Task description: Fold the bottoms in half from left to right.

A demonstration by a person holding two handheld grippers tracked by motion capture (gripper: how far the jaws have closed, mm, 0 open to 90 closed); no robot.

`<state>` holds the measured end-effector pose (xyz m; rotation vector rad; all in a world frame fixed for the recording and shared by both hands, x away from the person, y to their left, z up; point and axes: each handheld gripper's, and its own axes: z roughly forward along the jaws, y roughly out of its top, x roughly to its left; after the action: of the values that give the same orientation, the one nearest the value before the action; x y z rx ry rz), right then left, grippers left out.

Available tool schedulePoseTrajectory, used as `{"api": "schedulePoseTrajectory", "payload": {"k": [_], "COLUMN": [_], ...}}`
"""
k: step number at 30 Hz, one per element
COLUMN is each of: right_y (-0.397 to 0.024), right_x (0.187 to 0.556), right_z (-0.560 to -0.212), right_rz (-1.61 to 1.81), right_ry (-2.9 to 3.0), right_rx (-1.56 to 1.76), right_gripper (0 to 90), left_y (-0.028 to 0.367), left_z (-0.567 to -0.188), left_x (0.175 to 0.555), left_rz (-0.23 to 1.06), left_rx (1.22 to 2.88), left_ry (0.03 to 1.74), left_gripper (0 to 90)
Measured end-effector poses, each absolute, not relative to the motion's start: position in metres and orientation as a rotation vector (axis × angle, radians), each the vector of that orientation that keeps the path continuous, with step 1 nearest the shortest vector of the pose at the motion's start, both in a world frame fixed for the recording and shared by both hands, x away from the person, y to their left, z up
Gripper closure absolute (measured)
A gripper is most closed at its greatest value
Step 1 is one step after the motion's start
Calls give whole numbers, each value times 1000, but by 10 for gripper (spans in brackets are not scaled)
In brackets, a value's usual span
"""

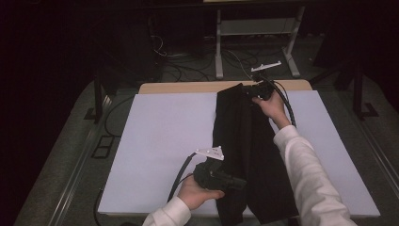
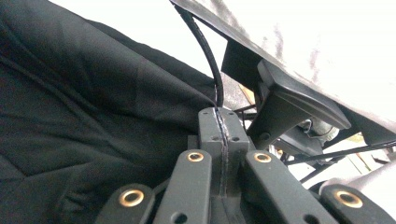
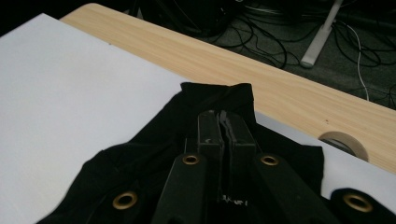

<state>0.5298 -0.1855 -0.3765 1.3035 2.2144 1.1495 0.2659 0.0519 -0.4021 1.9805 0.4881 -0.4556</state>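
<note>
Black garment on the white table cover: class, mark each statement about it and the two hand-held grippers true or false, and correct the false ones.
1. The black garment lies stretched from the near edge toward the far edge of the table. True.
2. The right hand-held gripper has its jaws wide apart above the cloth. False: in the right gripper view the jaws are closed together at the garment's far end.
3. The left hand-held gripper is at the garment's near end. True.
4. The garment is bright red. False: it is black.
5. The white cover hides the whole tabletop. False: a strip of wooden tabletop shows along the far edge.
</note>
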Motion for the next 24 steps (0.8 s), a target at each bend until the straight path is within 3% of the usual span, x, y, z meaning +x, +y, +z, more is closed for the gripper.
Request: {"api": "schedulePoseTrajectory", "payload": {"k": [24], "right_y": [-225], "right_x": [527], "right_z": [-388], "right_rz": [1115], "right_ry": [2240], "right_rx": [1325], "right_gripper": [862], "left_y": [-9], "left_z": [-404], "left_x": [261], "left_rz": [-474], "left_rx": [2021], "left_ry": [446], "left_gripper": [887]}}
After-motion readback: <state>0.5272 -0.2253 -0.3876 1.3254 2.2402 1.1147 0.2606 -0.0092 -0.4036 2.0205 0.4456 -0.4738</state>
